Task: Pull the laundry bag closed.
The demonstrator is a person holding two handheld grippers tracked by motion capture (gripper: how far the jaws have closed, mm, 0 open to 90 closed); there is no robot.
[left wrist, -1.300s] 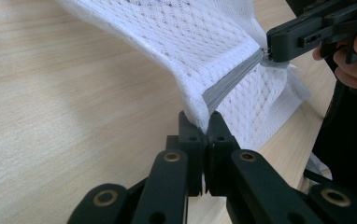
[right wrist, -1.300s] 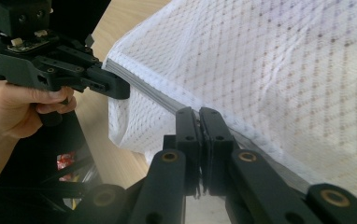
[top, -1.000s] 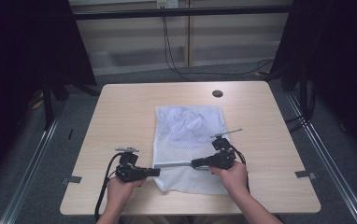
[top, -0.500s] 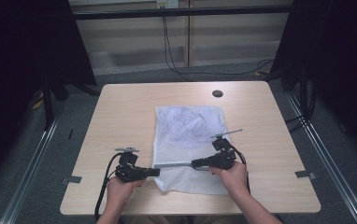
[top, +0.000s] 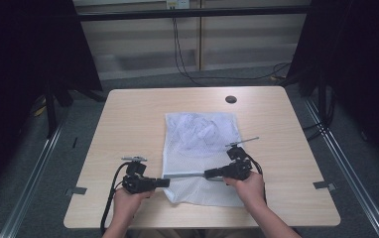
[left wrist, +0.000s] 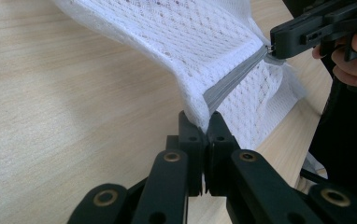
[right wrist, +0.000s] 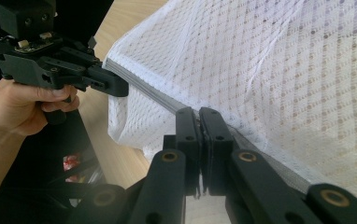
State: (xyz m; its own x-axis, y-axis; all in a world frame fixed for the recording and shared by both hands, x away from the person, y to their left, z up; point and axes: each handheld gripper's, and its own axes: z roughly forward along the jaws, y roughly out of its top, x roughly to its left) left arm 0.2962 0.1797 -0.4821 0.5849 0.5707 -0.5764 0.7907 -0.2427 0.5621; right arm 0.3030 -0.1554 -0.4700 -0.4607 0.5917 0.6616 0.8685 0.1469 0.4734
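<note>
Mesh bag [top: 201, 148] lies on pale wooden table [top: 128, 119]; grey floor [top: 53, 148] around.

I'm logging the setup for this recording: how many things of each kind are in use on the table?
White mesh bag with a grey zipper: 1
Hand-held grippers: 2, left gripper and right gripper
Total: 3

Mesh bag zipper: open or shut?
Cannot tell. The grey zipper runs taut between left gripper and right gripper, both clamped on it; no gap shows.
</note>
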